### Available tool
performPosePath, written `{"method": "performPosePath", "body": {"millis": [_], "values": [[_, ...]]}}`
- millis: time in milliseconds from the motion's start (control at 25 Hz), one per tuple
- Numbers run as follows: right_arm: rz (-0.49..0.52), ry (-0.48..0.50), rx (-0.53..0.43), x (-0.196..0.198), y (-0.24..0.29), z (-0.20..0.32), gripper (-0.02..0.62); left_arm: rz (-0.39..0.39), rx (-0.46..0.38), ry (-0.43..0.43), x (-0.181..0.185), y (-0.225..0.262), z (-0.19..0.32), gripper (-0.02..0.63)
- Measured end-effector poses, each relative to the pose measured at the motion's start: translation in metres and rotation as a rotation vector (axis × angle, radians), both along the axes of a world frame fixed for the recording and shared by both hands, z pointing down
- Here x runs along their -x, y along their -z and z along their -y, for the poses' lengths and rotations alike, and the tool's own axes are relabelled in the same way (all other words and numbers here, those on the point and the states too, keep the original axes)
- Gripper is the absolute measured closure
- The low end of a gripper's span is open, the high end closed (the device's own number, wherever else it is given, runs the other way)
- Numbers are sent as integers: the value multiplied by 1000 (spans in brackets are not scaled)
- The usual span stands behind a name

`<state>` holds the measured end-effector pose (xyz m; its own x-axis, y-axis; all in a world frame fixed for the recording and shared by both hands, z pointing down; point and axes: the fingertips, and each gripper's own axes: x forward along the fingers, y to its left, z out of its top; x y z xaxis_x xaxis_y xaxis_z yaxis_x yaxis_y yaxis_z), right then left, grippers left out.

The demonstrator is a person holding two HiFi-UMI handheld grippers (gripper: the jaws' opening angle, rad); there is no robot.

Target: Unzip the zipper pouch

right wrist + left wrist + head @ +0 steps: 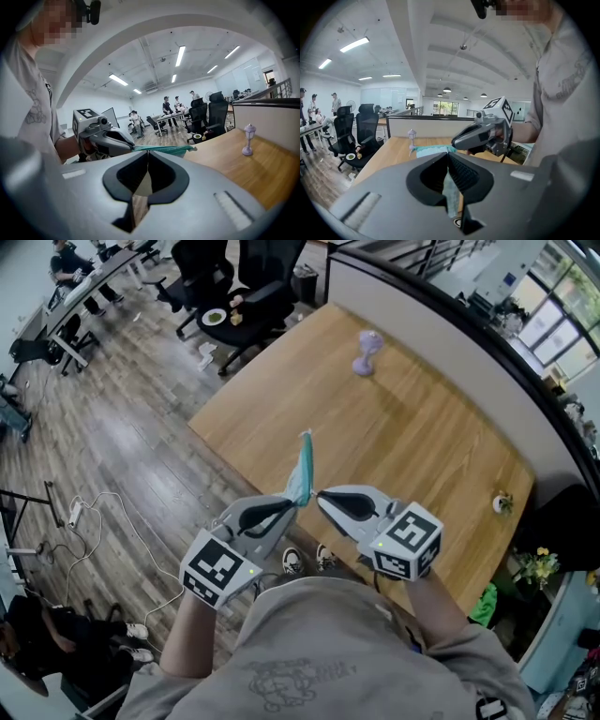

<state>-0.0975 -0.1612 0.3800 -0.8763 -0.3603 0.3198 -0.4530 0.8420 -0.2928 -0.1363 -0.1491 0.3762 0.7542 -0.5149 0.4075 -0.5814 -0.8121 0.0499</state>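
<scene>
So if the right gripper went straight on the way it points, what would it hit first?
The pouch: it lies across just ahead of the right gripper's shut jaws, held by the left gripper. They may already touch; depth is unclear.

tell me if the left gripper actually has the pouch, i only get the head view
Observer: Yes. The left gripper view shows the left gripper shut on the teal pouch, fabric pinched between its jaws.
Operator: and the other one
Observer: The right gripper view shows the right gripper with jaws together, tips right at the pouch's edge; whether they pinch anything can't be made out.
Operator: is the pouch resting on anything
Observer: No. The right gripper view shows it in the air, level, clear of the table.
</scene>
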Motion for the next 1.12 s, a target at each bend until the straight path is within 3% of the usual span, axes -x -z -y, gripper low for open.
{"method": "performPosePath", "body": {"millis": [400, 840, 1000, 1120], "values": [[-17, -54, -20, -18, 9, 23, 583, -15, -25, -53, 3, 12, -6, 597], [-33, -241, -23, -76, 12, 63, 583, -38, -55, 44, 37, 25, 4, 597], [-1, -251, 3, -79, 10, 68, 581, -55, -59, 66, 48, 27, 10, 597], [-32, -248, 7, -73, 4, 67, 581, -53, -61, 93, 53, 28, 15, 597]]}}
